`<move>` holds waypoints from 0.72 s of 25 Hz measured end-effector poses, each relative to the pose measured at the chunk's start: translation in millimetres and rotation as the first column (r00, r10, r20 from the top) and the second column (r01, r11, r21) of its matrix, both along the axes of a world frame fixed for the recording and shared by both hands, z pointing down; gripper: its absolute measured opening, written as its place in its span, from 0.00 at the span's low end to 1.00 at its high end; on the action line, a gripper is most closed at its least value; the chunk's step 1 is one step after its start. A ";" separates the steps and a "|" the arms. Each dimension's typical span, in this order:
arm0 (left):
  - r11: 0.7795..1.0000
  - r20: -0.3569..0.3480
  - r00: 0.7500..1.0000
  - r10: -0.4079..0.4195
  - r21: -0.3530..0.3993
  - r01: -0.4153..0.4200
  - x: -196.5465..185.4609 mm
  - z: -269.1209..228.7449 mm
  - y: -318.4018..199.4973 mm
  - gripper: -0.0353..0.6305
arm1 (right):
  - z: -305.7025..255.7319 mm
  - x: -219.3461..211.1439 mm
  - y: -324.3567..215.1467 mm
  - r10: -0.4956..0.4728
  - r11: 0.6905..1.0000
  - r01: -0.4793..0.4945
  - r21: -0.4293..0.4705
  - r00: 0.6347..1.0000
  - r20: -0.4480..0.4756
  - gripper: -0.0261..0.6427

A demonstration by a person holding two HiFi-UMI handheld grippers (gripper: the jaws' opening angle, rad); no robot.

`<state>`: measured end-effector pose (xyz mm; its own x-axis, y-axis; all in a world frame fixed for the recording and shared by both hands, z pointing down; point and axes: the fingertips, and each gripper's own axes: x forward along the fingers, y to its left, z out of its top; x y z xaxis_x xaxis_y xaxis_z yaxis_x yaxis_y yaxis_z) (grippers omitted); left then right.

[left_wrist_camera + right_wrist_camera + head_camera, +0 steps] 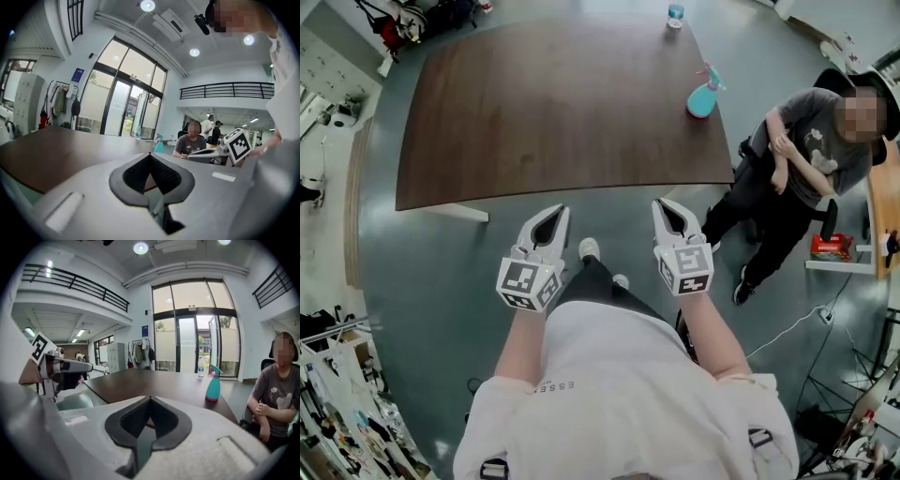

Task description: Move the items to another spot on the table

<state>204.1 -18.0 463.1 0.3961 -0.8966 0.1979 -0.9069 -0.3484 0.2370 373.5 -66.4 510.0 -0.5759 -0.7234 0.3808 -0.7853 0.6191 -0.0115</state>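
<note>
Left gripper point(557, 214) and right gripper point(663, 208) are both keeping their jaws clenched on nothing, hanging side by side short of the brown table point(553, 112) (over floor, not tabletop). The teal spray bottle point(703, 97) is standing near its right edge, and the water bottle point(676, 15) is standing beyond at the far corner. A person point(811, 155) is sitting beside that edge.

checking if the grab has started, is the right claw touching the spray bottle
Apart. The head view shows the right claw short of the table, with the spray bottle standing far across it.
</note>
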 end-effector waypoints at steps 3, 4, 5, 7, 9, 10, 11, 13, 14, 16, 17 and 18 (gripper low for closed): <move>0.999 0.005 0.999 -0.038 0.022 0.038 -32.9 -16.0 25.0 0.08 | -8.3 -30.5 19.9 -0.034 0.999 0.034 0.018 0.999 -0.011 0.03; 0.998 0.011 0.999 -0.046 0.035 0.046 -42.2 -21.0 30.6 0.08 | -9.8 -39.6 25.4 -0.040 0.999 0.040 0.023 0.999 -0.008 0.03; 0.997 0.019 0.998 -0.052 0.049 0.051 -51.1 -24.9 35.7 0.08 | -10.5 -48.2 30.9 -0.045 0.999 0.045 0.027 0.999 -0.005 0.03; 0.996 0.040 0.998 -0.057 0.071 0.055 -68.3 -28.5 45.5 0.08 | -11.5 -64.4 42.6 -0.049 0.998 0.049 0.034 0.999 0.005 0.03; 0.995 0.048 0.997 -0.061 0.078 0.057 -86.8 -28.2 54.0 0.08 | -13.3 -79.2 53.5 -0.042 0.998 0.042 0.042 0.999 0.014 0.03; 0.995 0.045 0.997 -0.060 0.078 0.057 -96.3 -27.3 57.2 0.08 | -14.4 -86.6 57.8 -0.034 0.998 0.034 0.046 0.999 0.020 0.03; 0.996 0.041 0.998 -0.054 0.075 0.051 -105.4 -26.1 60.1 0.08 | -15.0 -94.3 61.3 -0.024 0.999 0.023 0.049 0.999 0.025 0.03; 0.998 0.046 0.999 -0.019 0.066 0.016 -121.7 -23.1 67.2 0.08 | -14.5 -111.7 68.5 -0.001 0.999 -0.001 0.048 0.999 0.043 0.03; 0.998 0.059 0.998 0.006 0.063 -0.009 -128.7 -22.3 71.5 0.08 | -14.7 -121.3 72.2 0.009 0.999 -0.012 0.046 0.998 0.059 0.03; 0.996 0.087 0.995 0.047 0.068 -0.053 -141.2 -24.2 78.9 0.08 | -17.7 -139.7 78.6 0.021 0.999 -0.025 0.048 0.996 0.086 0.03; 0.995 0.091 0.994 0.058 0.075 -0.065 -147.4 -26.4 81.6 0.08 | -19.7 -148.2 82.2 0.020 0.998 -0.025 0.055 0.996 0.088 0.03; 0.994 0.086 0.994 0.061 0.083 -0.069 -154.1 -28.4 83.6 0.08 | -21.4 -156.2 86.3 0.015 0.998 -0.021 0.065 0.997 0.081 0.03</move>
<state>50.0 65.6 434.7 0.4395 -0.8845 0.1564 -0.8970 -0.4230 0.1285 217.3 20.0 488.6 -0.5894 -0.7558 0.2854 -0.7944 0.6063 -0.0352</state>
